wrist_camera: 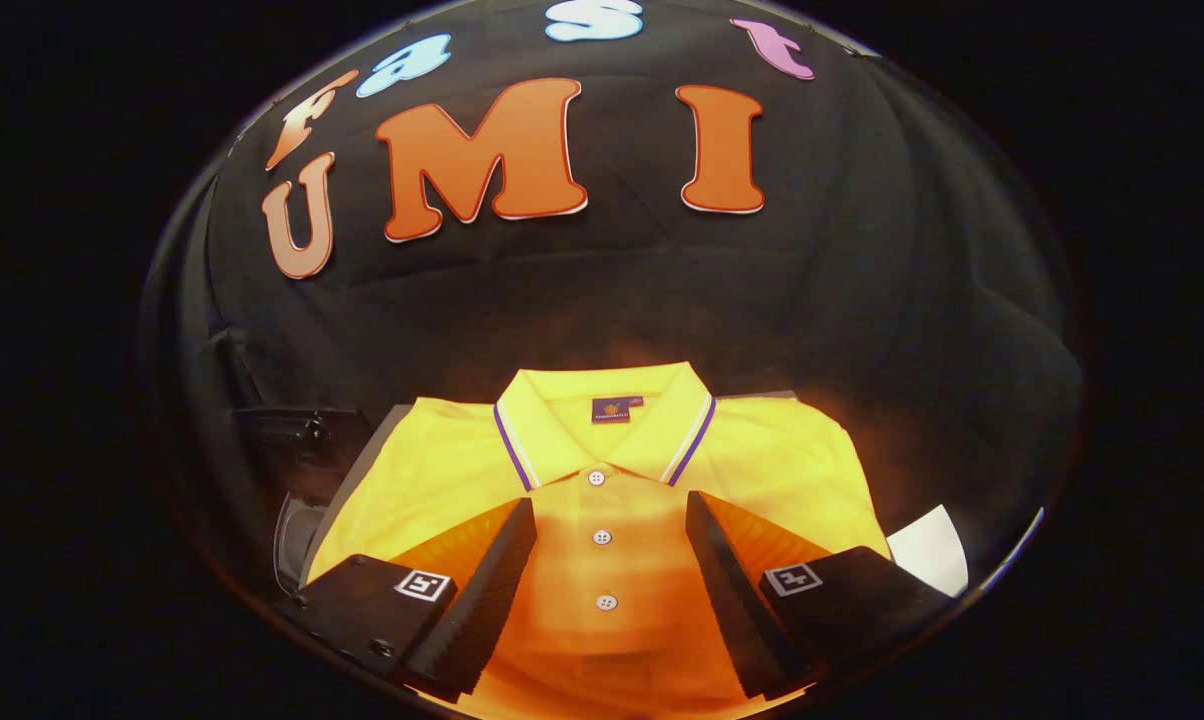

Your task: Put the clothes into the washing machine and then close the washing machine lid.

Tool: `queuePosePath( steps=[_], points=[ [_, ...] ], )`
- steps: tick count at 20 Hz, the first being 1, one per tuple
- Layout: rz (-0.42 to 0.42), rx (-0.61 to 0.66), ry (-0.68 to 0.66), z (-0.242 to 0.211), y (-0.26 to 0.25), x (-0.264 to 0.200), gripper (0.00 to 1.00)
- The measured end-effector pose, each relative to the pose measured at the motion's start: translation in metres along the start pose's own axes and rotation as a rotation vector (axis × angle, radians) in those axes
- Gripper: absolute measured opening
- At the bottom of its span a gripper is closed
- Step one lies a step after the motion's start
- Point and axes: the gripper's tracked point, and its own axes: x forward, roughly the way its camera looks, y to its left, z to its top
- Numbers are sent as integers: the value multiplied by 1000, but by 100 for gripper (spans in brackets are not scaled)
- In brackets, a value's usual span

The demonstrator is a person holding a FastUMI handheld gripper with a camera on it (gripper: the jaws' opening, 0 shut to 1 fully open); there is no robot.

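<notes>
A yellow polo shirt (pixel 602 470) lies folded flat, collar away from me, with purple and white stripes on the collar and a row of white buttons down the front. My gripper (pixel 610 505) hovers over the shirt's chest, open, with the button placket showing between the two fingers. The fingertips (pixel 517 515) reach to just below the collar, and nothing is held between them.
A dark machine-like object with a rounded glassy part (pixel 297 470) sits just left of the shirt, too dim to make out. A white sheet (pixel 930 555) pokes out at the shirt's right side. The black cloth wall rises close behind the collar.
</notes>
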Motion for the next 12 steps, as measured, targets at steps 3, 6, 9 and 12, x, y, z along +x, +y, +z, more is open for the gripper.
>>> queuePosePath(
  steps=[3, 6, 9, 12],
  points=[
    [-6, 14, 41, -12, 0, 3, 99],
    [-15, 8, 50, -12, 0, 4, 99],
    [-6, -8, 70, -14, 3, 4, 90],
    [21, -27, 97, -13, 11, 3, 78]
  ],
)
